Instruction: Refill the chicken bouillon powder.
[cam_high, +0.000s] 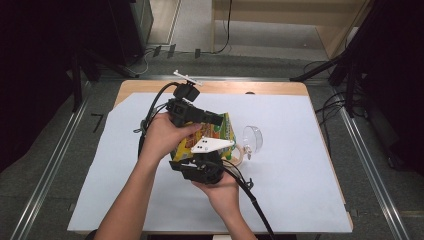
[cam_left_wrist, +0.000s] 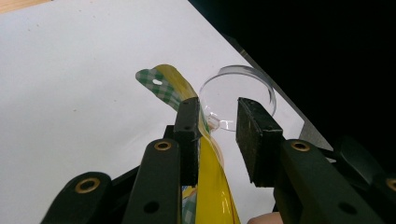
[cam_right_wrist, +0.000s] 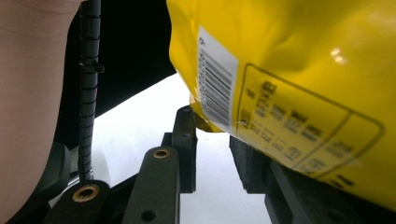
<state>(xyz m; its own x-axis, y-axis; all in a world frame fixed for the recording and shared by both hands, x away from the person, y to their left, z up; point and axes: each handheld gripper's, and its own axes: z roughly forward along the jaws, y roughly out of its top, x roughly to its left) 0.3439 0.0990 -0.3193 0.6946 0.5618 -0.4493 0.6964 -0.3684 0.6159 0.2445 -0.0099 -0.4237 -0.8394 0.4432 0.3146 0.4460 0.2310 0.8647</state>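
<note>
Our spread left gripper (cam_left_wrist: 217, 140) straddles the yellow bag (cam_left_wrist: 210, 196); the right gripper view alone shows its barcode (cam_right_wrist: 215, 84), right gripper (cam_right_wrist: 217, 154) also spread

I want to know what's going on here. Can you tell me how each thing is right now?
Yellow snack bag: held up off the table between both claws, crinkled.
Left claw: open, one jaw against the bag's edge.
Right claw: open, the bag's bottom corner between its jaws.
Clear plastic cup: lying on its side on the white sheet, empty.
</note>
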